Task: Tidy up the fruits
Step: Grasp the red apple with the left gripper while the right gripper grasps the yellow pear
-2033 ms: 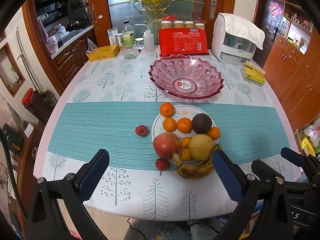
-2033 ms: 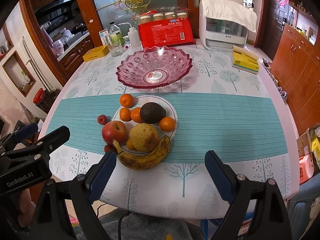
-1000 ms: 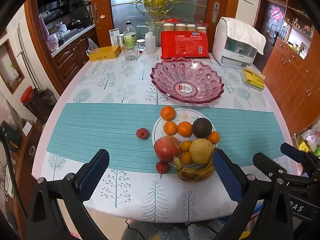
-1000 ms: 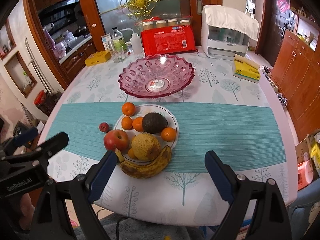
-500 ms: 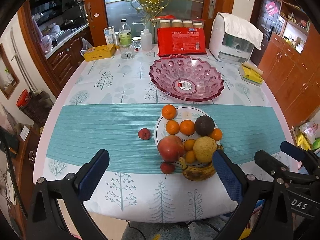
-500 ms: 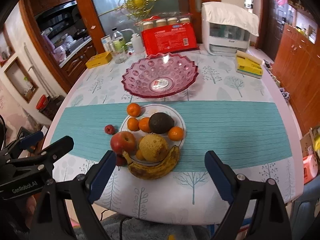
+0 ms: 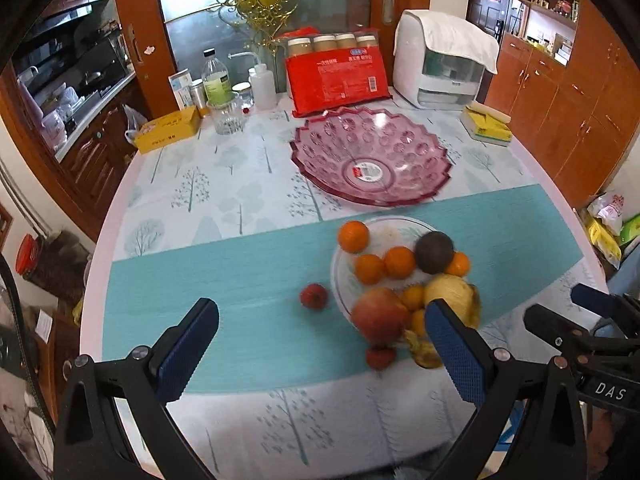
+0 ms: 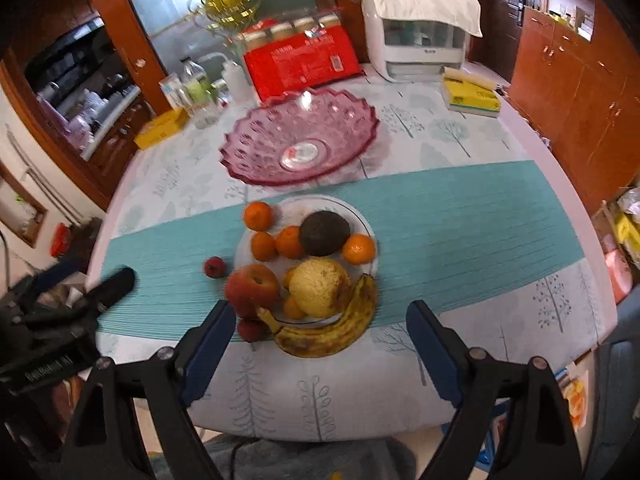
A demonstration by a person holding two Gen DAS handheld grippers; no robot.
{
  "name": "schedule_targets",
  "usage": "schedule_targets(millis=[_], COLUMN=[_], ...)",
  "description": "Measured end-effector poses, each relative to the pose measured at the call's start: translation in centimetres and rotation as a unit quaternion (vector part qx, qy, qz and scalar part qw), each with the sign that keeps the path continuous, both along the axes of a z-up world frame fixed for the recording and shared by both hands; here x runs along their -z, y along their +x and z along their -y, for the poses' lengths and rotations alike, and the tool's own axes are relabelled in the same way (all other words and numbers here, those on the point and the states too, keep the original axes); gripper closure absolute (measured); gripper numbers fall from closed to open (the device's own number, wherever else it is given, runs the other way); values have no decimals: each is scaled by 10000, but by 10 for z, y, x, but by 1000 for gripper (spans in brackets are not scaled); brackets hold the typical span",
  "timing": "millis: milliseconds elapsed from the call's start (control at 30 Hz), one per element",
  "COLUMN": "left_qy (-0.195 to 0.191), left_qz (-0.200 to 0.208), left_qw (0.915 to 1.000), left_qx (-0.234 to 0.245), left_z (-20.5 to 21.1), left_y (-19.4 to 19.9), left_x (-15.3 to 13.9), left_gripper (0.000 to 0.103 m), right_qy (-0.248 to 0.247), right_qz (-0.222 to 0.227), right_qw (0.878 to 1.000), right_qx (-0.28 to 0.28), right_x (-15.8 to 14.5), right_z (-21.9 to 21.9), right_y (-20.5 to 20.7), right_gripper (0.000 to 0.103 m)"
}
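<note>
A white plate (image 8: pixel 362 222) on the teal runner holds several oranges, a dark avocado (image 8: pixel 324 233), a yellow pear (image 8: pixel 318 288), a red apple (image 8: pixel 251 284) and a spotted banana (image 8: pixel 332 334). It also shows in the left wrist view (image 7: pixel 340 268). Two small red fruits lie off the plate, one to its left (image 7: pixel 314 296) and one at its front (image 7: pixel 380 357). An empty pink glass bowl (image 7: pixel 370 160) stands behind the plate. My left gripper (image 7: pixel 320 344) is open and empty over the table's front. My right gripper (image 8: pixel 320 344) is open and empty just in front of the banana.
At the table's back stand a red package (image 7: pixel 338 80), bottles and a glass (image 7: pixel 226 118), a yellow box (image 7: pixel 168 134), a white appliance (image 7: pixel 444 60) and a yellow pack (image 7: pixel 486 128). Wooden cabinets (image 7: pixel 560 112) line the right side.
Both grippers have swung, so the plate and bowl shift right in the left wrist view and tilt in the right wrist view. Both stay open. The fruit has not moved.
</note>
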State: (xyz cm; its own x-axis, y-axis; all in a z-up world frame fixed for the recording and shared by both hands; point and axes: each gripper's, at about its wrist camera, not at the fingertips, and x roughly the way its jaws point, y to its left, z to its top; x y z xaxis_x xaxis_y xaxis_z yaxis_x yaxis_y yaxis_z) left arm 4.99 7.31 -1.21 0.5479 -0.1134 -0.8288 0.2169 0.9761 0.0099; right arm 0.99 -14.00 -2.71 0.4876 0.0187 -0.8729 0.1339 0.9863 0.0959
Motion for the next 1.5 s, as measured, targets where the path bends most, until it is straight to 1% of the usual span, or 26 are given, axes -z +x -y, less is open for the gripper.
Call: schedule_targets(millis=[100,167,300,400,500,567,633,733,767,833,933,1033,1100,1300,1367,1500], left_qy=[2,-38,-225,-356,-385,-502,-626,-710,-775,-941,-1089,-1229,-1254,-1406,-1525,-1604], left_qz=[-93,-324,-895,-1083,-1190,-1303,-1444,-1598,-1686,-1787,-1917,-2143,-2239,-2359,-2383,-2362], left_qw=[9998,9988,9931,9886,9852,9824,9799,9778,9758,9721,9683,9620,9589,9536,9503,9470], left_qx=[169,354,722,979,1169,1242,1226,1154,1160,1190,1176,1166,1210,1235,1295,1470], left_z=[-6,-8,-1,11,25,31,35,38,39,39,39,40,43,50,52,55], left_y=[15,26,43,47,52,59,66,75,78,80,83,85,84,88,90,93], left_x=[16,32,69,89,107,118,129,139,144,150,155,162,168,184,187,188], left_gripper=[1,1,1,1,1,8,10,13,17,19,19,21,22,22,25,31], right_qy=[-261,-317,-128,69,225,348,386,456,415,400,622,708,755,1091,1185,1248], right_qz=[-35,-104,-222,-195,-156,-166,-180,-192,-212,-239,-164,-153,-181,-293,-350,-425], right_qw=[9996,9994,9996,9995,9993,9991,9990,9988,9989,9988,9978,9969,9959,9909,9892,9870], right_qx=[54,44,154,219,247,184,143,8,-38,-133,-176,-308,-472,-732,-791,-922], right_x=[16,29,57,72,83,90,97,107,111,116,119,120,122,129,130,133], right_z=[-3,-3,2,8,14,16,17,16,14,12,15,18,18,25,27,27], right_y=[4,7,17,26,36,42,48,54,56,59,61,63,66,78,82,90], right_gripper=[15,15,15,15,15,15,15,15,15,17,19,20,21,21,21,21])
